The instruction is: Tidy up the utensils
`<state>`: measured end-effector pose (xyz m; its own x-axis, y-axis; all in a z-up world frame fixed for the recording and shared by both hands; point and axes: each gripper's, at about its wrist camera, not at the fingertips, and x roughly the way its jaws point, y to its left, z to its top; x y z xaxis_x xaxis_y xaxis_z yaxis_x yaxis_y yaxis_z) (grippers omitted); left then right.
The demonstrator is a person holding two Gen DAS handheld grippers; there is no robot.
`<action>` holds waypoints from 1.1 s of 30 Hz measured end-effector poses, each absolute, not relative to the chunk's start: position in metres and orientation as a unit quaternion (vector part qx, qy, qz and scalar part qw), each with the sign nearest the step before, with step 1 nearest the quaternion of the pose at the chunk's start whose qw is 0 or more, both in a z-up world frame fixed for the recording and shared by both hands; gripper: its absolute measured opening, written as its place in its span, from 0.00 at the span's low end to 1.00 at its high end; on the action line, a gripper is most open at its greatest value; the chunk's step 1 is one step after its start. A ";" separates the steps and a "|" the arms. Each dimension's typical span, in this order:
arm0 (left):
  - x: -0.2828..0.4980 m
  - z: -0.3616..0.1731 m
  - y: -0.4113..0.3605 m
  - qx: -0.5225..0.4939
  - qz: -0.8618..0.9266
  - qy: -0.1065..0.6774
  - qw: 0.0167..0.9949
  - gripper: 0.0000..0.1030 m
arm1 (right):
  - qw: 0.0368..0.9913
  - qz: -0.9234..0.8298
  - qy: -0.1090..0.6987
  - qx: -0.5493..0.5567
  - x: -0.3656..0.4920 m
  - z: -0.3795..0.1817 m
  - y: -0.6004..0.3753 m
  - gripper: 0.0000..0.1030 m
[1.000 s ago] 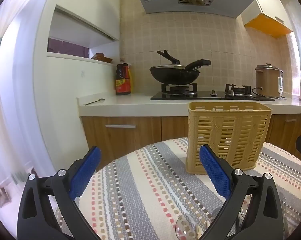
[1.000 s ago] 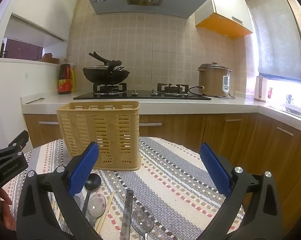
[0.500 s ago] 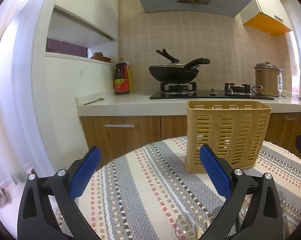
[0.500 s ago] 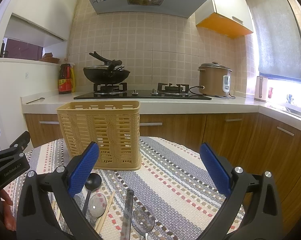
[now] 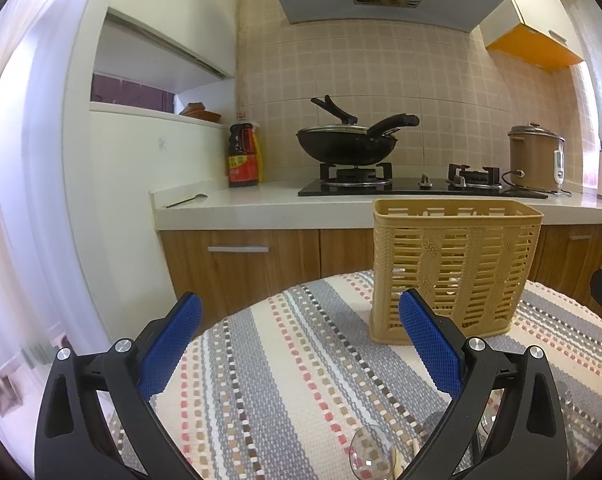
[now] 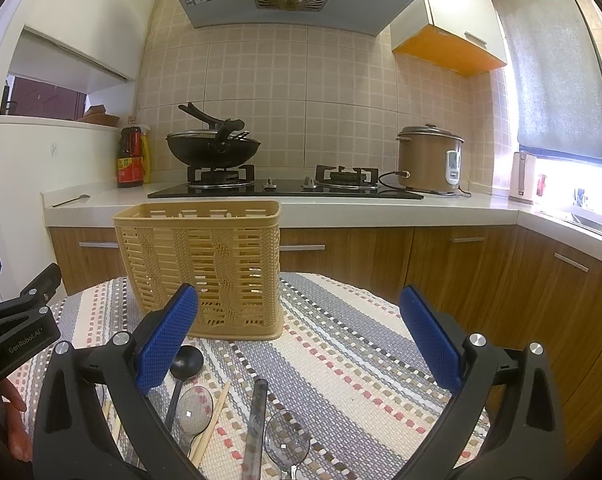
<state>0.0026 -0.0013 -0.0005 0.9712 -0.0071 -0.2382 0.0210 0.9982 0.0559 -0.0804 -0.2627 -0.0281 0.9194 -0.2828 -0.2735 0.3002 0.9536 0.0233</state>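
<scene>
Both the left gripper (image 5: pixel 299 346) and right gripper (image 6: pixel 299 340) hover spread and empty before the yellow basket (image 6: pixel 205 268), spoons (image 6: pixel 287 442) and chopsticks (image 6: pixel 211 426) lying just in front of it, so picking up likely comes next.

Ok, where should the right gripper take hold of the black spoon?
On its thin handle, just below the black spoon bowl, coming from above with the jaws across it. It lies flat on the cloth, bowl toward the basket; the lower handle runs beside the clear spoon.
</scene>
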 end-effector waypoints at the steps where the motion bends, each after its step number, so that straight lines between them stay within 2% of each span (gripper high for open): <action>1: 0.002 -0.001 -0.002 0.029 -0.006 0.114 0.993 0.93 | 0.979 -0.149 0.135 0.032 -0.080 -0.028 -0.263 0.94; 33: -0.001 -0.001 -0.003 0.019 -0.006 0.093 0.995 0.93 | 0.979 -0.145 0.138 0.028 -0.078 -0.029 -0.259 0.94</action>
